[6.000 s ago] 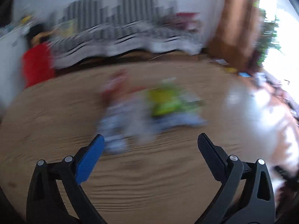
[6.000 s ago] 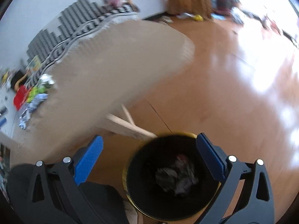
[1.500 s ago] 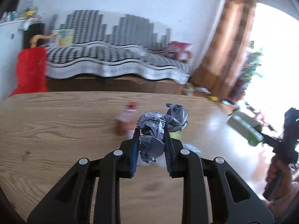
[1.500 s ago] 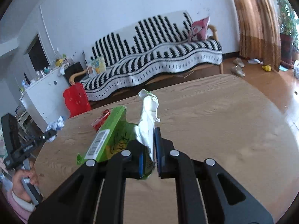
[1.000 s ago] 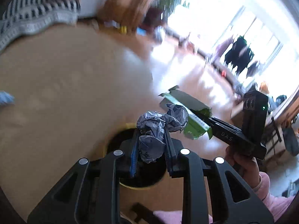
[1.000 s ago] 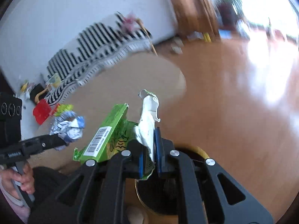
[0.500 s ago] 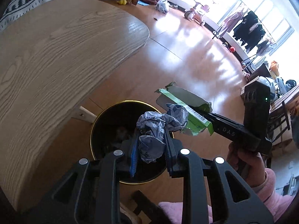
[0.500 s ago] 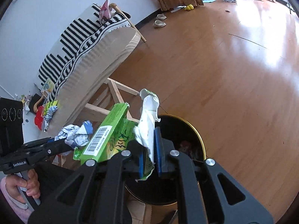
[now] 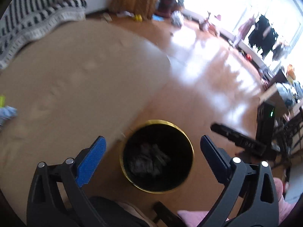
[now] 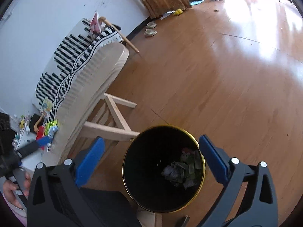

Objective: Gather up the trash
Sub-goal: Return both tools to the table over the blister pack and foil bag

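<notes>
Both jaws have just been opening: the left hand-held gripper (image 9: 152, 152) no longer pinches the paper wad, the right hand-held gripper (image 10: 151, 156) no longer the green wrapper. Both spread, empty, above the bin (image 10: 132, 162), trash (image 10: 180, 172) inside.

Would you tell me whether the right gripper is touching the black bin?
Apart: in the right wrist view the right gripper hangs open above the bin, nothing between its blue pads.

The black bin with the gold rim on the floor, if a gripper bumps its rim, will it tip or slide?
The bin would probably slide rather than tip: it looks broad for its depth. It is likely light, holding only some crumpled wrappers at the bottom. The wooden floor looks glossy, so a nudge could well skate it away.
</notes>
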A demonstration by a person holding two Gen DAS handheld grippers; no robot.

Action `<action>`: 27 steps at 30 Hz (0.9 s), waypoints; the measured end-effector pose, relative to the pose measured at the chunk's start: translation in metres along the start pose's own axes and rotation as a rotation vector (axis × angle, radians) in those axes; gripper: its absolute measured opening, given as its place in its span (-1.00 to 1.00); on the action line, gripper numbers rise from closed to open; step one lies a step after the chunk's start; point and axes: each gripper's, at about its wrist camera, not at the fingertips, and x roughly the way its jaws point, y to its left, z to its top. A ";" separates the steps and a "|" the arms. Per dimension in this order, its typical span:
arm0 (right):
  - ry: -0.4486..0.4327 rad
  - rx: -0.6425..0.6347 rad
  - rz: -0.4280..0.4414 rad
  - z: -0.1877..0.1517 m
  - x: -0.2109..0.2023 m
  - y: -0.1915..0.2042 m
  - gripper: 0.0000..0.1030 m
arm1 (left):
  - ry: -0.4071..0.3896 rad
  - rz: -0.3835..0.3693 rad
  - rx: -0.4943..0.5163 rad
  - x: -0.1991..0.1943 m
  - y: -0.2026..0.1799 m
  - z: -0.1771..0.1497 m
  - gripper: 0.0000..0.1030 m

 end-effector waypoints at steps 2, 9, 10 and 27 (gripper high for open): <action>-0.003 -0.023 -0.041 -0.001 0.002 0.007 0.87 | -0.050 0.036 -0.018 -0.021 0.015 0.004 0.87; -0.011 -0.090 -0.101 0.000 0.015 0.040 0.87 | -0.155 0.231 -0.172 -0.087 0.114 -0.031 0.88; -0.012 -0.102 -0.092 0.002 0.017 0.050 0.87 | -0.147 0.253 -0.201 -0.093 0.129 -0.039 0.88; 0.159 -0.681 0.169 0.024 0.133 0.355 0.87 | -0.117 0.376 -0.767 -0.146 0.370 -0.145 0.87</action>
